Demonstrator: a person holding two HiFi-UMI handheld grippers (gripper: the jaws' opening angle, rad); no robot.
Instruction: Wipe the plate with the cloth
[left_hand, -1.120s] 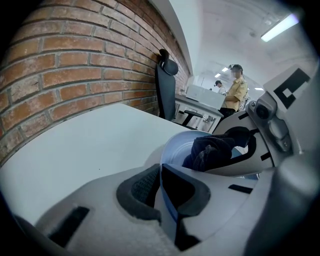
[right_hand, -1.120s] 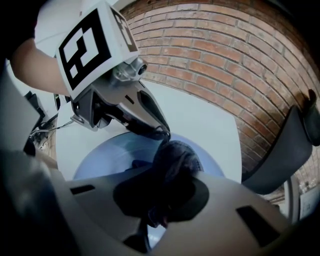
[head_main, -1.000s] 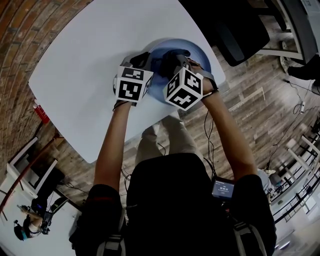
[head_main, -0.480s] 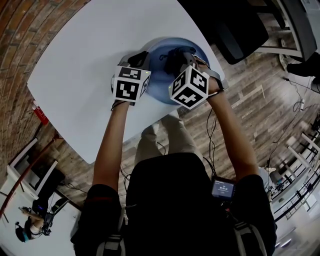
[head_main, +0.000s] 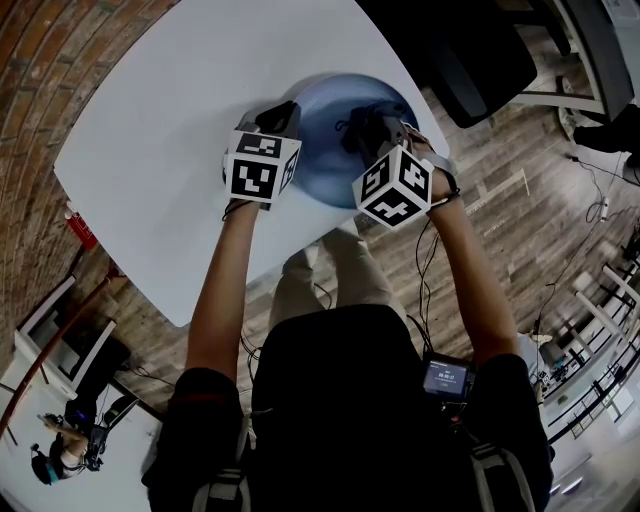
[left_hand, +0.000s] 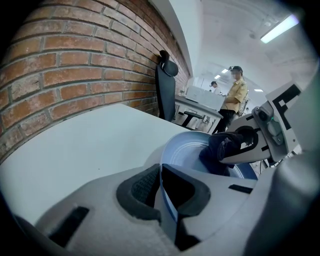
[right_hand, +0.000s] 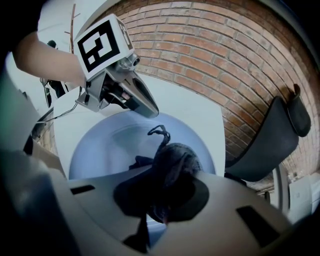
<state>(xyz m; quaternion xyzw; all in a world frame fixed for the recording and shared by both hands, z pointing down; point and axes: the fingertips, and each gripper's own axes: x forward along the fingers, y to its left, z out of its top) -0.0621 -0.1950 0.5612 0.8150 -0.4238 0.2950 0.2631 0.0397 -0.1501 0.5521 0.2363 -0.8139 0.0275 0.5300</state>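
Observation:
A blue plate (head_main: 330, 130) lies on the white table (head_main: 180, 130), near its edge. My left gripper (head_main: 278, 120) is shut on the plate's left rim (left_hand: 164, 200), the thin blue edge pinched between its dark pads. My right gripper (head_main: 368, 128) is shut on a dark bunched cloth (right_hand: 172, 165), which presses on the plate's right side (right_hand: 105, 145). In the left gripper view the cloth (left_hand: 222, 150) sits on the plate (left_hand: 190, 152) under the right gripper's jaws. The left gripper (right_hand: 142, 106) shows at the plate's far rim in the right gripper view.
A brick wall (left_hand: 75, 65) runs along the table's far side. A black chair (head_main: 470, 60) stands off the table's right corner, seen also as the chair (right_hand: 272, 140) in the right gripper view. People (left_hand: 232, 97) stand far back in the room.
My right gripper with the cloth has slid rightward across the plate, uncovering more of its blue middle. The left gripper has kept its hold on the rim.

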